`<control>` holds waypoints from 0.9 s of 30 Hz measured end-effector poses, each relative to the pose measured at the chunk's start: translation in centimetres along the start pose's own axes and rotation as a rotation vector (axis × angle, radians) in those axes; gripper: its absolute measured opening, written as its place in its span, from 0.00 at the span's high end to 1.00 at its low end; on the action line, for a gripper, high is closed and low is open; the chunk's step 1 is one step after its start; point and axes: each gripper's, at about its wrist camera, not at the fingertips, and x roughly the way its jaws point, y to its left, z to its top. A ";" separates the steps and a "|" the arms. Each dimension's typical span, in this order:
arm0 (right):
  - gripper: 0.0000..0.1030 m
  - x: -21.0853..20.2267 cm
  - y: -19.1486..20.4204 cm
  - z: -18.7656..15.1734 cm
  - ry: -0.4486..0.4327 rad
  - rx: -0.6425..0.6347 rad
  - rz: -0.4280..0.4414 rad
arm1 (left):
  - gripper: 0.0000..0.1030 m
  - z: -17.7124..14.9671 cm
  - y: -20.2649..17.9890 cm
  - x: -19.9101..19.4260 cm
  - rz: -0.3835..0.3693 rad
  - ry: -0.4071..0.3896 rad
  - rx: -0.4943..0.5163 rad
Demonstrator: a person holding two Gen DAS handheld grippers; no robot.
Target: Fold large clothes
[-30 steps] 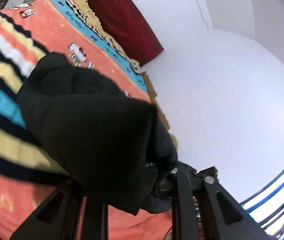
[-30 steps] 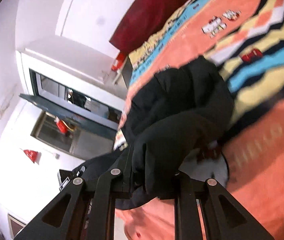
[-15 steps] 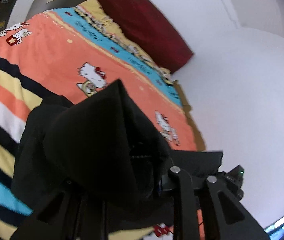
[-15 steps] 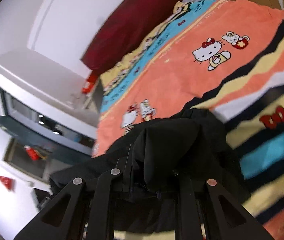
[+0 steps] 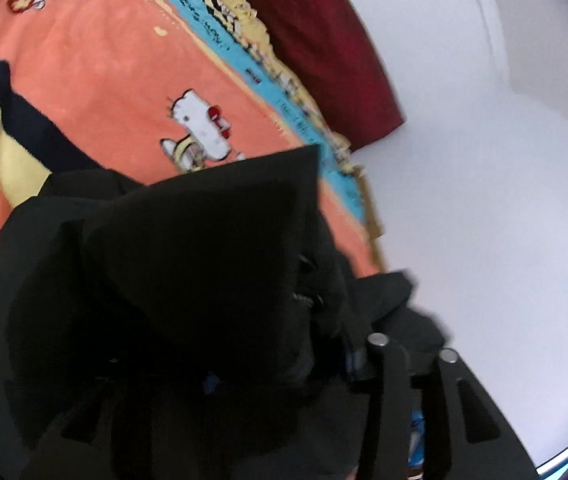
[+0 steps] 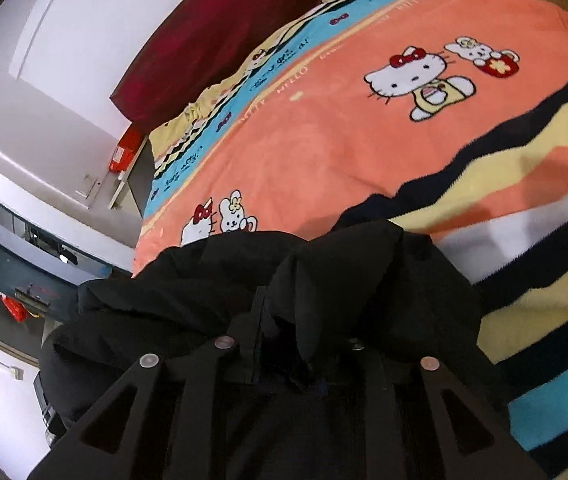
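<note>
White wall (image 5: 484, 200) | cartoon blanket (image 6: 324, 140) | both hand-held grippers (image 5: 244, 360) (image 6: 296, 348) clamp black garment (image 6: 364, 280)

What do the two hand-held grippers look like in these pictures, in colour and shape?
Both are matte black. The right hand-held gripper has two flat angular fingers with triangular cut-outs and small round silver pins at the joints. The left hand-held gripper has the same build, though the black garment hides one finger. No cables, sleeves or markings show.
</note>
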 end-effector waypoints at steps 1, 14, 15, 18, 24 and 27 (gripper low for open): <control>0.70 -0.7 -0.1 0.1 -0.010 0.008 0.014 | 0.49 0.4 -0.3 -1.3 -0.047 -0.029 -0.012; 0.37 -10.1 9.6 -4.2 -0.097 -0.396 -0.044 | 0.37 -2.4 -11.0 -5.6 0.242 -0.034 0.357; 0.37 -9.5 10.8 -5.1 -0.083 -0.447 -0.059 | 0.37 -3.1 -11.6 -4.4 0.274 -0.009 0.390; 0.38 -6.6 13.4 -7.5 -0.039 -0.585 -0.105 | 0.37 -5.3 -12.4 0.3 0.385 0.066 0.512; 0.40 1.5 13.1 -6.7 0.051 -0.637 -0.197 | 0.35 -4.5 -11.2 8.6 0.607 0.102 0.676; 0.40 4.6 13.0 -3.7 0.075 -0.643 -0.223 | 0.35 -2.1 -10.3 11.6 0.694 0.087 0.706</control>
